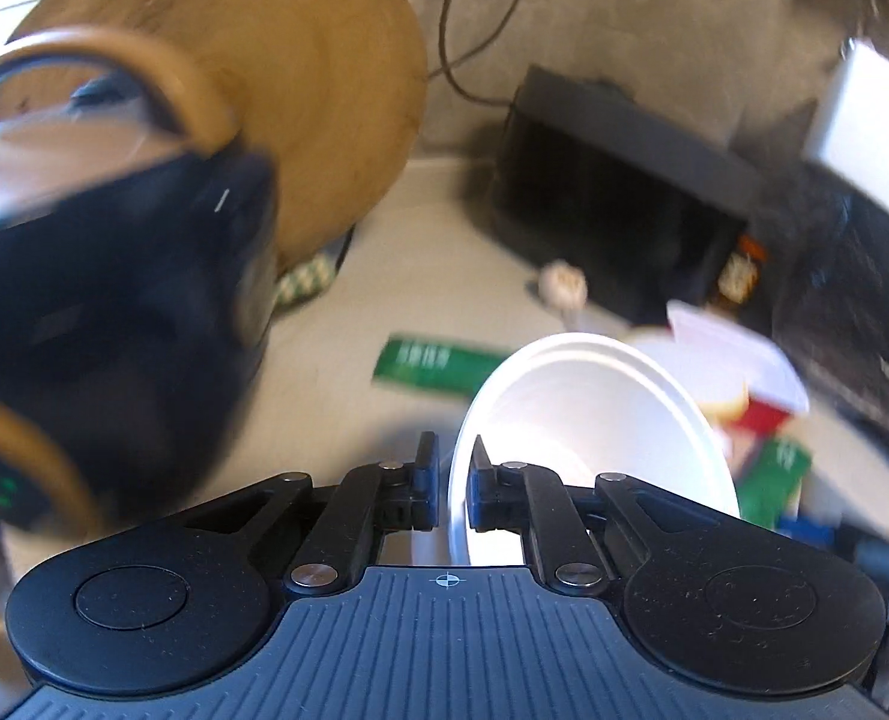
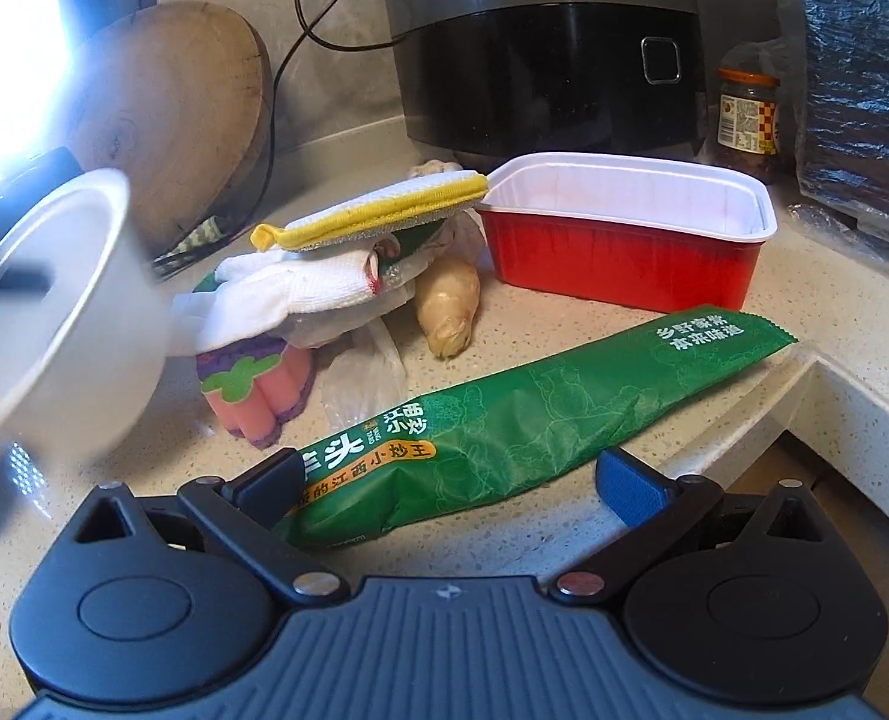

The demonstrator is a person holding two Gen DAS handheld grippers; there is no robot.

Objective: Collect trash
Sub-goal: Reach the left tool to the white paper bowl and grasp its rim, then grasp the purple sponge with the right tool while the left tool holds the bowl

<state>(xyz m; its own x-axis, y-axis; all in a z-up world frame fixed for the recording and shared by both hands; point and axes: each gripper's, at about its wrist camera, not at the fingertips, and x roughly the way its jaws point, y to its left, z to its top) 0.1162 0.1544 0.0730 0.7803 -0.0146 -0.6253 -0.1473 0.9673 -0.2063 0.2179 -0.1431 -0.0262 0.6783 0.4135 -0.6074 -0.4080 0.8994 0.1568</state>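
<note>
The white paper bowl (image 1: 594,438) is off the bench, its rim pinched between the fingers of the left gripper (image 1: 453,480), which is clenched on it. So the step in hand looks like carrying that bowl off to the trash (the black bag (image 2: 864,72) at the right may be where it goes). The right gripper (image 2: 450,480) is spread wide, its fingers either side of the green wrapper (image 2: 534,414) lying on the bench (image 2: 804,276); next it needs to close on it. The red tray (image 2: 624,264) waits behind.
</note>
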